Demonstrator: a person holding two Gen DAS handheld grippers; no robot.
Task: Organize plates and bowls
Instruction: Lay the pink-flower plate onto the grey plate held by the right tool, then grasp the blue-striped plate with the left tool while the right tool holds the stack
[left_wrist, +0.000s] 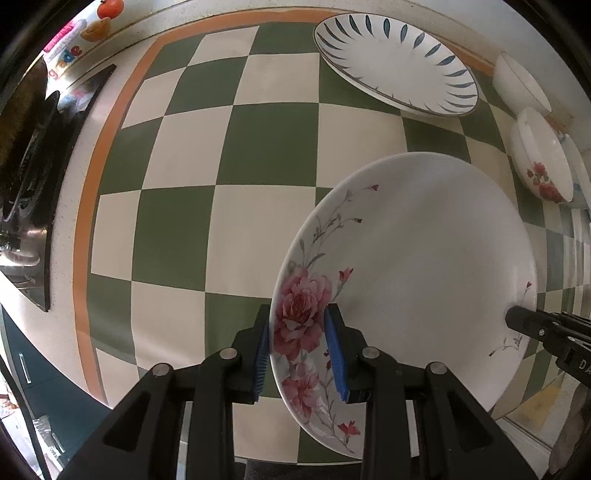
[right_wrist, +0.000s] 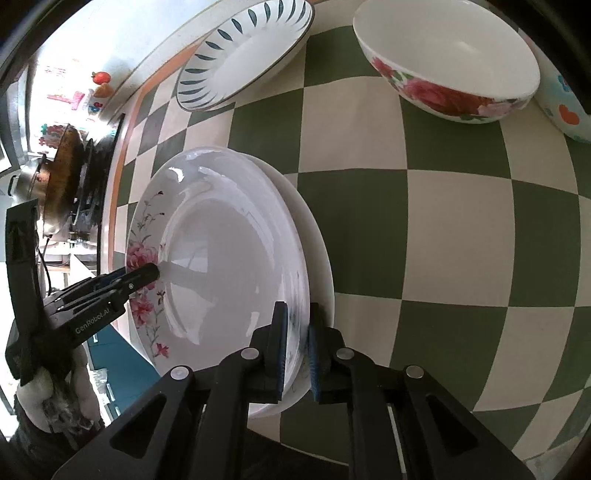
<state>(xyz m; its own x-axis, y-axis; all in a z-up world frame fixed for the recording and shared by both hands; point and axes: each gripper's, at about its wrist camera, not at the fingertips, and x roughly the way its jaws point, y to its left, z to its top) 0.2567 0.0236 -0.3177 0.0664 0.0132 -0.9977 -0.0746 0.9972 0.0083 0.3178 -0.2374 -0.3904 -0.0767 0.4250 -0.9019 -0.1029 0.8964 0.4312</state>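
- Both grippers have hold of the same floral plate (left_wrist: 417, 258), one on each side of its rim, above the green-and-cream checked mat (left_wrist: 192, 229) that covers the counter.
- The left gripper (left_wrist: 299, 350) is clenched on the rim right over the big pink peony, its blue ribbed pads (left_wrist: 334, 354) on either face of the china.
- The right gripper (right_wrist: 295, 350) straddles the opposite rim with its jaws nearly closed; whether its pads still press on the rim I cannot tell — there looks to be a sliver of gap on one side.
- In the right wrist view a second white plate (right_wrist: 317, 251) peeks out from under the floral plate, so I judge this is the stacking step, the top plate being set down onto the one below.
- To do it well: keep the plate level between the two grips, centre it over the lower rim, and let go only when it sits flat — glazed china on glazed china slides easily.
- The plate is shallow, glossy and round, with thin grey stems trailing along its edge.
- Beyond the floral plate stands the blue-leaf plate (left_wrist: 399, 62), itself on another plate; to the floral plate's right is a deep rose-printed bowl (right_wrist: 450, 66), smooth and thick-walled.
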